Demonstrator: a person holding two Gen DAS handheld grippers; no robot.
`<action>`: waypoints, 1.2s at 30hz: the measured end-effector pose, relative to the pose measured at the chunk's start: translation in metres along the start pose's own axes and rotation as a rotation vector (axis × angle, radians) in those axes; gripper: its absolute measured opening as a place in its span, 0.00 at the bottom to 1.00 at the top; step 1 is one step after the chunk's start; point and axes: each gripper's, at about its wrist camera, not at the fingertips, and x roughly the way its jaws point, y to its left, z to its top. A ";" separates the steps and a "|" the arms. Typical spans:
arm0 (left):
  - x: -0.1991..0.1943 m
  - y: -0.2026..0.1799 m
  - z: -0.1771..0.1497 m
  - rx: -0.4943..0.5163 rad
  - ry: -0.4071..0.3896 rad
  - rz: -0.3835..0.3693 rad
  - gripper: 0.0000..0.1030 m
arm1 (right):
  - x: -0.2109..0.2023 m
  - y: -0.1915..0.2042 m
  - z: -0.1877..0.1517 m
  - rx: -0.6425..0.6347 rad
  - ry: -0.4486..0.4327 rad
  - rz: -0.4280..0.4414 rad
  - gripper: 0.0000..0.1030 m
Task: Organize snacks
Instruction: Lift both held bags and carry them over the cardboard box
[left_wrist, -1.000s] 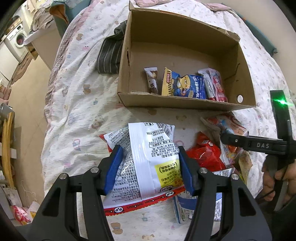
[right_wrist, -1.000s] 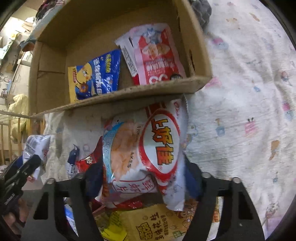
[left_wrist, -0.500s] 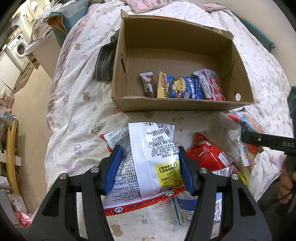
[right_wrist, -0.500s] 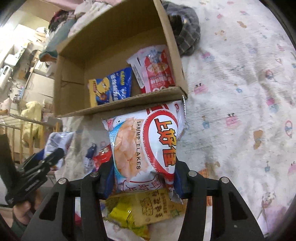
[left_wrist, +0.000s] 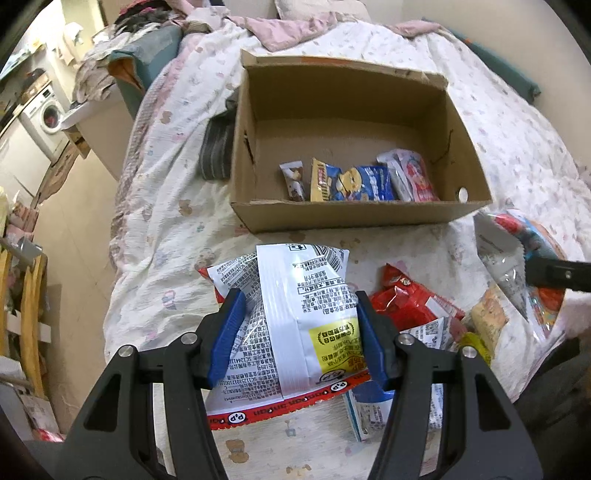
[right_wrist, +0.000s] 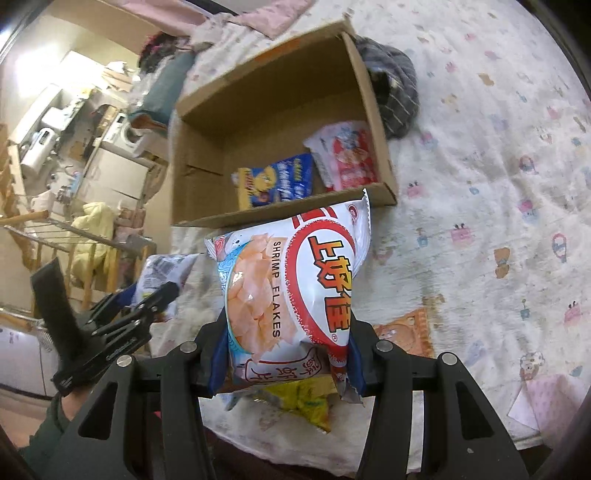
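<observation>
Two grippers each carry a snack toward the cardboard box (left_wrist: 354, 218) on the bed (left_wrist: 159, 206): the left gripper (left_wrist: 297, 332) has its jaws clamped on a white packet (left_wrist: 306, 306), the right gripper (right_wrist: 286, 354) on a shrimp-flakes bag (right_wrist: 295, 280), lifted seemingly for boxing.

Brown cardboard box (left_wrist: 354, 218); white-and-red shrimp flakes bag (right_wrist: 295, 291); blue-padded tongs (left_wrist: 299, 339).
</observation>
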 end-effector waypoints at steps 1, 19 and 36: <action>-0.004 0.002 0.000 -0.011 -0.012 -0.007 0.54 | -0.003 0.003 0.000 -0.007 -0.012 0.009 0.51; -0.060 -0.002 0.060 0.036 -0.245 0.008 0.54 | -0.055 0.031 0.033 -0.087 -0.317 0.013 0.51; -0.017 0.003 0.089 0.028 -0.207 0.008 0.54 | -0.008 0.002 0.078 -0.014 -0.325 -0.006 0.51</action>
